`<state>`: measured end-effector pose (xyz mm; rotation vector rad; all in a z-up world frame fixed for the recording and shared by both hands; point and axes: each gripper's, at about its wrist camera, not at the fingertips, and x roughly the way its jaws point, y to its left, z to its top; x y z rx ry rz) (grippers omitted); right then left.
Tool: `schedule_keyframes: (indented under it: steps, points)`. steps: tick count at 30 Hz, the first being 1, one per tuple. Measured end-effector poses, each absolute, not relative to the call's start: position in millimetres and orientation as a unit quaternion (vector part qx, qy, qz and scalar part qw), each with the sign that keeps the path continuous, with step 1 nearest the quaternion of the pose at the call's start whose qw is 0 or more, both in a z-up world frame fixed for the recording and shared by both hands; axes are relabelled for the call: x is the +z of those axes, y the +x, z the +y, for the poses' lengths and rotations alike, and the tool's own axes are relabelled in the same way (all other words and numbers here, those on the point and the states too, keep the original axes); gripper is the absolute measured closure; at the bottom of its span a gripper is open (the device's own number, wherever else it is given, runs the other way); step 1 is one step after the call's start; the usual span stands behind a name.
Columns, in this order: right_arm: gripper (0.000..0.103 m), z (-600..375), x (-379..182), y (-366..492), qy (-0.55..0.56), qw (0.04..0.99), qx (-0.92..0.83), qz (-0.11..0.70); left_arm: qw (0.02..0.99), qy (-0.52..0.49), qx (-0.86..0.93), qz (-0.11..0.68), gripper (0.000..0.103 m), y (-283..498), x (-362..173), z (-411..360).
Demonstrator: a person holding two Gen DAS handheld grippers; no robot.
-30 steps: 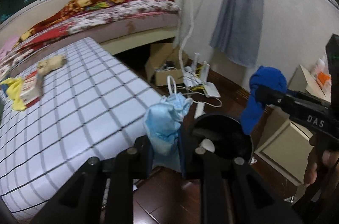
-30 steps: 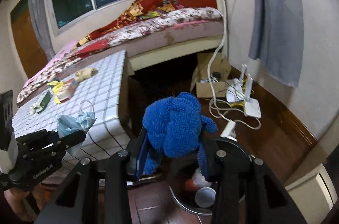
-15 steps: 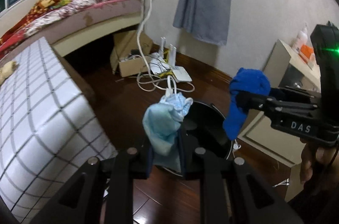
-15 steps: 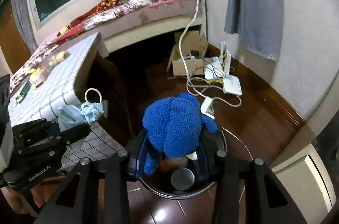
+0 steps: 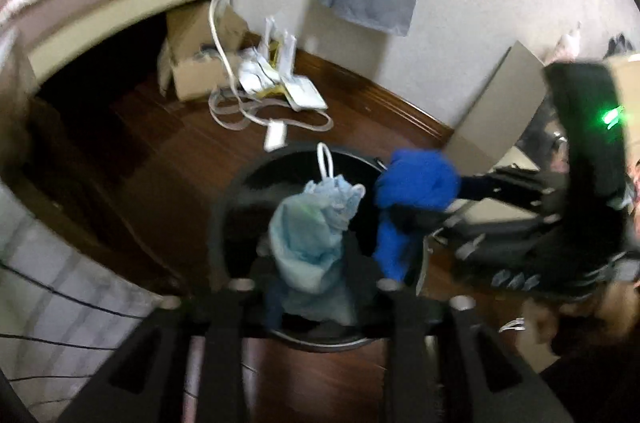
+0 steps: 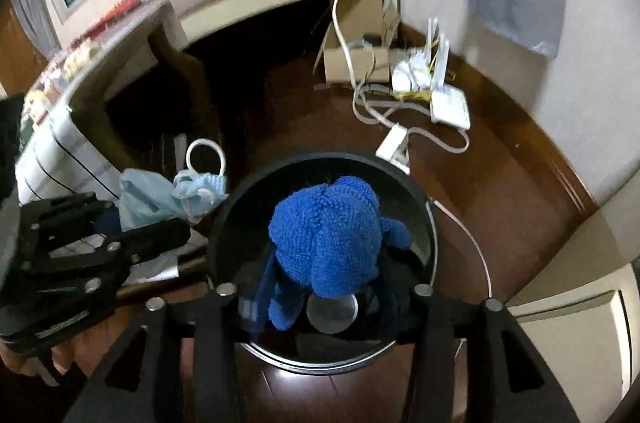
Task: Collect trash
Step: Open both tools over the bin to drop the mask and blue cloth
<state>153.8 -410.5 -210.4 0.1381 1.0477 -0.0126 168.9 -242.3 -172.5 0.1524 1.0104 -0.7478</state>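
Note:
A round black trash bin (image 5: 288, 153) stands on the dark wood floor, directly under both grippers. My left gripper (image 5: 312, 263) has its jaws opening; a crumpled light-blue face mask (image 5: 304, 239) still sits loosely between them, over the bin's mouth. My right gripper (image 6: 324, 287) is also opening, and a blue knitted cloth (image 6: 324, 235) hangs between its spread fingers above the bin (image 6: 320, 155). A round metal can (image 6: 332, 309) lies at the bin's bottom. The right wrist view shows the mask (image 6: 160, 199) and left gripper (image 6: 132, 235) at the bin's left rim.
A checked tabletop (image 5: 52, 287) borders the bin on the left. Beyond the bin lie a white router (image 6: 448, 103), tangled cables, a white plug block (image 5: 275, 137) and a cardboard box (image 6: 352, 63). A pale cabinet (image 6: 580, 307) stands to the right, with a bed and grey curtain behind.
Both grippers have dropped and tilted down from beside the table to right over the bin. Their jaws have spread apart, loosening the mask and the blue cloth.

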Motion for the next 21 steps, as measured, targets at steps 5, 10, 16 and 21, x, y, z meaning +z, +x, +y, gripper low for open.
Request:
schedule_keyframes:
  steps: [5,10,16,21]
  points:
    - [0.008,-426.0,-237.6,147.8,0.047,0.845,-0.053,0.53,0.821,0.088,-0.312,0.469,0.029,170.8,-179.2,-238.2]
    - [0.001,-429.9,-232.7,140.3,0.057,0.847,-0.072,0.524,0.833,0.107,-0.287,0.461,0.023,166.0,-183.7,-232.4]
    - [0.001,-420.9,-218.0,133.8,0.045,0.856,-0.075,0.509,0.844,0.11,-0.279,0.444,0.023,158.0,-173.3,-226.1]
    - [0.001,-407.7,-200.0,131.4,0.041,0.866,-0.071,0.493,0.851,0.109,-0.272,0.435,0.023,154.9,-162.0,-217.4]
